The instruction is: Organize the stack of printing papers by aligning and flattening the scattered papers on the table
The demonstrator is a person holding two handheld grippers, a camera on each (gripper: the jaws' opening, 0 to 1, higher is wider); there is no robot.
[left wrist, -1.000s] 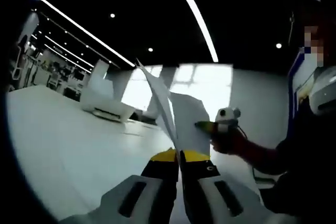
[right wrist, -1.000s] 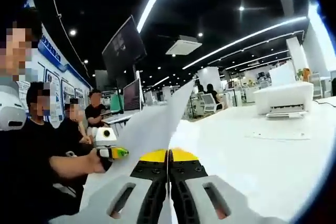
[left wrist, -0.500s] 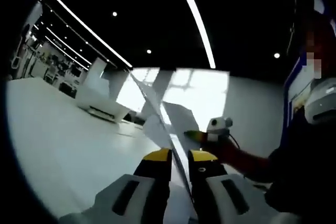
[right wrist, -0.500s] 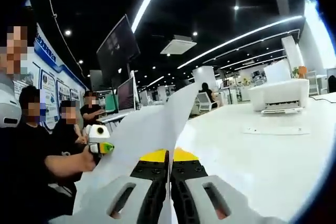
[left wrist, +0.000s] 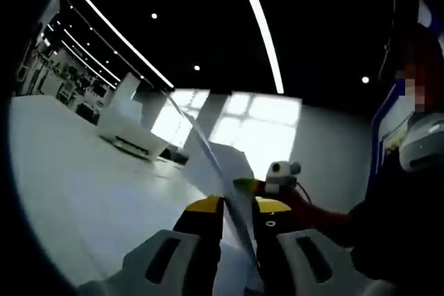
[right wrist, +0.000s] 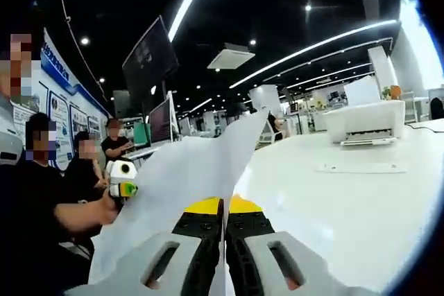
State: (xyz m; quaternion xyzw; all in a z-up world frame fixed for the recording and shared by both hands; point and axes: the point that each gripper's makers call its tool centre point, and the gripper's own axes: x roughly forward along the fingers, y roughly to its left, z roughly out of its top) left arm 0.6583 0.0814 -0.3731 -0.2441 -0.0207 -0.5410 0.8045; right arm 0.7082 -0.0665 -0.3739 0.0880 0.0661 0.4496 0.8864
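Both grippers lift the papers (right wrist: 187, 171) off the desk (right wrist: 347, 199). Right gripper (right wrist: 223, 206) pinches them tight; left gripper (left wrist: 236, 206) jaws sit slightly apart around them.

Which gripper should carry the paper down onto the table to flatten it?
Probably right. The right gripper is shut on the paper, while the left gripper stands open around the sheet's edge, so it holds nothing firmly.
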